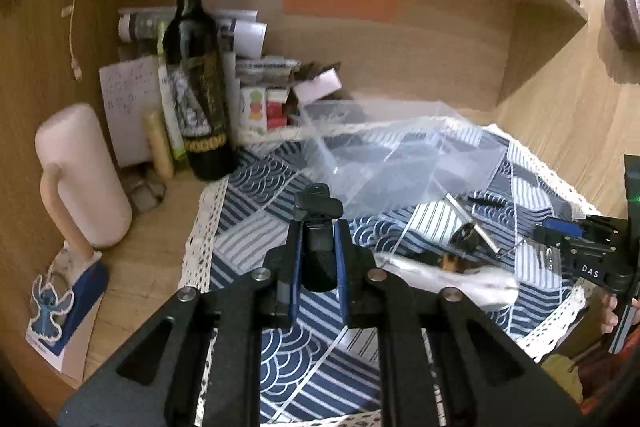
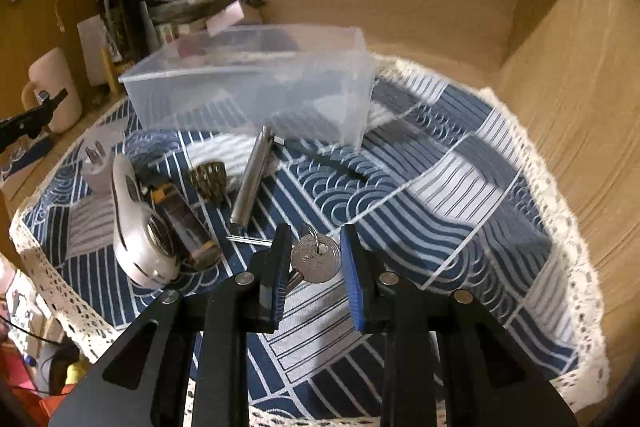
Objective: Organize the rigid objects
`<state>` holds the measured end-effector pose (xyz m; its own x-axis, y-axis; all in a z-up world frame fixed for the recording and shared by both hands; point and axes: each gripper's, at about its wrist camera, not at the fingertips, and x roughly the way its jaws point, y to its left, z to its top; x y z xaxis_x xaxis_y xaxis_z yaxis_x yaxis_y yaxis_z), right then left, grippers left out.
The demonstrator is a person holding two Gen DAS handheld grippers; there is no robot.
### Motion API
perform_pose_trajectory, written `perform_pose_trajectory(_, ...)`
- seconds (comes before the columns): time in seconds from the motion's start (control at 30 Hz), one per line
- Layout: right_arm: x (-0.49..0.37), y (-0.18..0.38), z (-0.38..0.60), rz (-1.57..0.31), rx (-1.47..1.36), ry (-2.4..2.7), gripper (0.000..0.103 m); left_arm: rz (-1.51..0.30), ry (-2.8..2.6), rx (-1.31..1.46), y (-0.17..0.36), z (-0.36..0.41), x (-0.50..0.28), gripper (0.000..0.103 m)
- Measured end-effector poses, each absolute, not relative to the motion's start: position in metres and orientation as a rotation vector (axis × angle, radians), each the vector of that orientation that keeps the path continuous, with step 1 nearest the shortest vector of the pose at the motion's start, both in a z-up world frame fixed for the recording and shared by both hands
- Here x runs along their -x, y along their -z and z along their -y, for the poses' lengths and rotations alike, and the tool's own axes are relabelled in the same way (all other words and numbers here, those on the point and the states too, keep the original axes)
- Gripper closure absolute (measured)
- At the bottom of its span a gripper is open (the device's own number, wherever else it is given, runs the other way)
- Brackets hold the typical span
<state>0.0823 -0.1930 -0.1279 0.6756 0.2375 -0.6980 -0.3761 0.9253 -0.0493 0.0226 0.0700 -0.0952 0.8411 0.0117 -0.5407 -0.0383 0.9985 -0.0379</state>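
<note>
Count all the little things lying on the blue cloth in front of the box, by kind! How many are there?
Keys: 1, between the open right claw fingers
Metal tubes: 1
White gadgets: 1
Brown and yellow cylinders: 1
Small studded brown things: 1
White plugs: 1
Total: 6
Some may be hidden behind others.

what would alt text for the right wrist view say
The right gripper is open with a silver key on a ring lying between its blue pads on a blue-and-white patterned cloth. Behind sits a clear plastic bin, with a metal cylinder and other small objects to the left.
</note>
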Motion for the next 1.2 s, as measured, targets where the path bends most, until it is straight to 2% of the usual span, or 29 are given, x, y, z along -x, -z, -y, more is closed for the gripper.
perform_pose_trajectory(0.5, -0.089, 0.064, 0.185, -0.555, 0.216, -0.336, 0.080, -0.487, 0.049, 0.036, 0.057, -0.047, -0.048, 0.089)
perform_pose_trajectory(0.77, -0.118, 0.027, 0.169, -0.438, 0.232, -0.353, 0.080, -0.505, 0.066, 0.031, 0.049, -0.044, -0.083, 0.089)
perform_pose_trajectory(0.97, -0.139, 0.015, 0.147, -0.397, 0.253, -0.396, 0.080, -0.543, 0.062, 0.013, 0.054, -0.042, -0.114, 0.089)
perform_pose_trajectory(1.2, -0.169, 0.025, 0.119, -0.434, 0.264, -0.459, 0.080, -0.623, 0.078, 0.002, 0.071, -0.038, -0.151, 0.089)
